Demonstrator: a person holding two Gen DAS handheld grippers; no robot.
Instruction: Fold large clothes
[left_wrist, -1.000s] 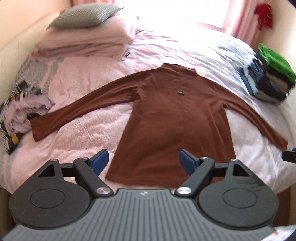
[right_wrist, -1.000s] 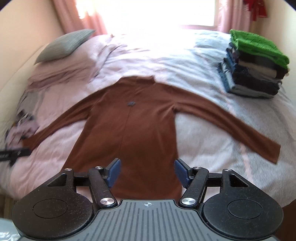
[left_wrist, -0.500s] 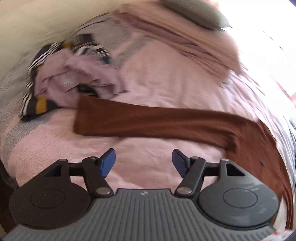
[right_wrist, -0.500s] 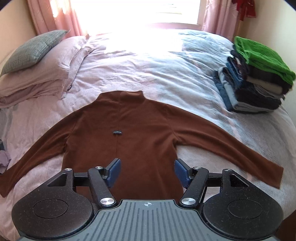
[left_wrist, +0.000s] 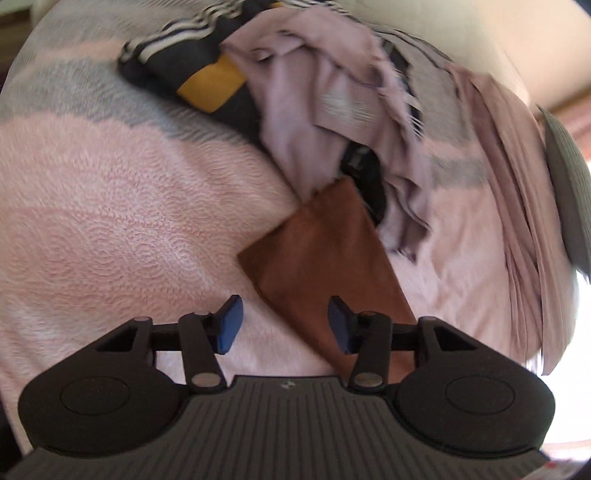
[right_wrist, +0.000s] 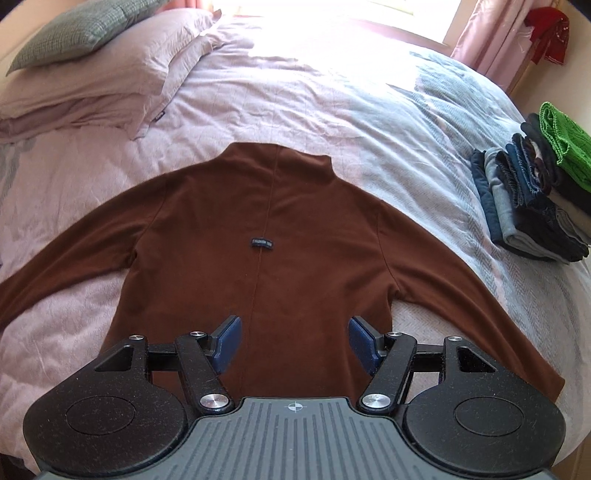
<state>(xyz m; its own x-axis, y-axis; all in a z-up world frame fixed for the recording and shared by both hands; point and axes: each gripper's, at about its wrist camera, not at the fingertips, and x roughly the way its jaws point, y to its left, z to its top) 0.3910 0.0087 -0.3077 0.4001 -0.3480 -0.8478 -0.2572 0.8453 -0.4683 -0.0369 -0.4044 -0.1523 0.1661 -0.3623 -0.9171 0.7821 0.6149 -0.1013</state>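
A brown long-sleeved top (right_wrist: 266, 236) lies flat on the bed, back up, sleeves spread out to both sides, a small dark label at mid-back. My right gripper (right_wrist: 293, 343) hovers open over the lower body of the top, nothing between its blue pads. In the left wrist view the cuff end of one brown sleeve (left_wrist: 321, 251) runs from the pile of clothes down toward my left gripper (left_wrist: 284, 325). That gripper is open just above the sleeve, which passes under its right finger (left_wrist: 341, 330).
A heap of unfolded clothes, lilac (left_wrist: 332, 92) over dark striped with a yellow patch (left_wrist: 210, 86), touches the cuff. A stack of folded clothes topped with green (right_wrist: 535, 192) sits at the bed's right edge. Pillows (right_wrist: 85, 29) lie at the head, a window behind.
My left gripper has swung left from the top's body and closed in on the sleeve cuff. My right gripper has moved nearer over the top's body. Both stay open.
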